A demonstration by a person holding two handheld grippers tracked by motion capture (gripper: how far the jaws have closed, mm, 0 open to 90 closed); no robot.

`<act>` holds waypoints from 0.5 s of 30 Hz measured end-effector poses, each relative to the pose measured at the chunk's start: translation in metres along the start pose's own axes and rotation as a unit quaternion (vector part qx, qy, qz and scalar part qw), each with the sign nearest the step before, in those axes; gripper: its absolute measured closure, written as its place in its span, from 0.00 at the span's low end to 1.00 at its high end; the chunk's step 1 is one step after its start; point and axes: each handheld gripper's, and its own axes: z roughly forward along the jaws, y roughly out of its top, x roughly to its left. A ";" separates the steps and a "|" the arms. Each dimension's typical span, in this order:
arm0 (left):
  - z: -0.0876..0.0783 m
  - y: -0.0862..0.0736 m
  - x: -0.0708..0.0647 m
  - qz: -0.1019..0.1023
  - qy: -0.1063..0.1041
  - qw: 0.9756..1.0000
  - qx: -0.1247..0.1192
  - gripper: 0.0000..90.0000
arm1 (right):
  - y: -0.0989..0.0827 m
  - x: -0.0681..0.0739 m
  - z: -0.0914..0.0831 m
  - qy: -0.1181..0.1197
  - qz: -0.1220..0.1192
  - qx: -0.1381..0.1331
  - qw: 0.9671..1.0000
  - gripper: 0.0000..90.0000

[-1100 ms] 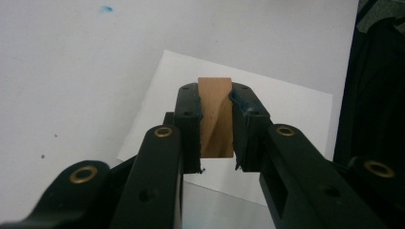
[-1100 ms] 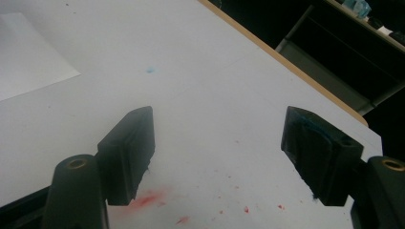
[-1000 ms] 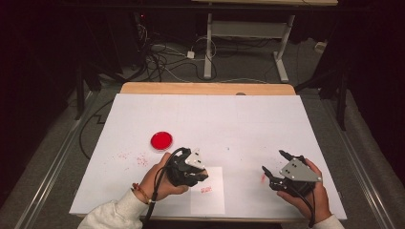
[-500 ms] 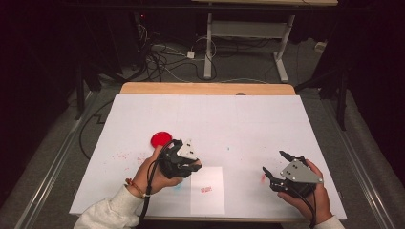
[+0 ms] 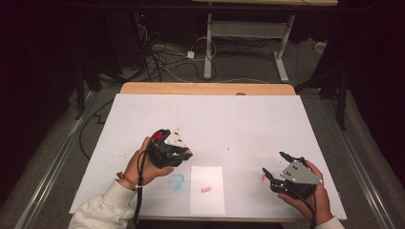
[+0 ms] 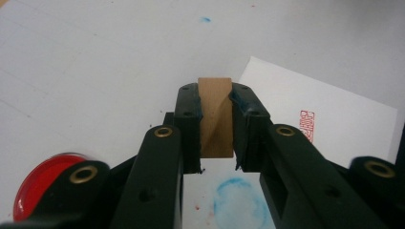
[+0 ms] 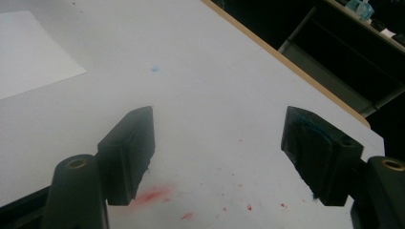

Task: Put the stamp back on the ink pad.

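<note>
High view: the left gripper (image 5: 184, 153) hovers over the white counter (image 5: 239, 119), just left of a paper sheet (image 5: 207, 190); the right gripper (image 5: 278, 167) rests near the front right. Left gripper view: the jaws clamp a wooden stamp (image 6: 216, 117), with a red ink pad (image 6: 36, 181) lower left. Right gripper view: the jaws stand wide apart, holding nothing.

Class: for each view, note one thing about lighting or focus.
High view: white sheet bright, room behind it dark. Left gripper view: wooden stamp sharp, nearest jaw arms soft. Right gripper view: red smear blurred, far table edge clearer.
</note>
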 end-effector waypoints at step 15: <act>0.002 -0.018 0.043 -0.058 0.030 0.998 0.011 0.82 | -0.001 0.001 0.000 0.001 0.001 0.003 1.000 0.30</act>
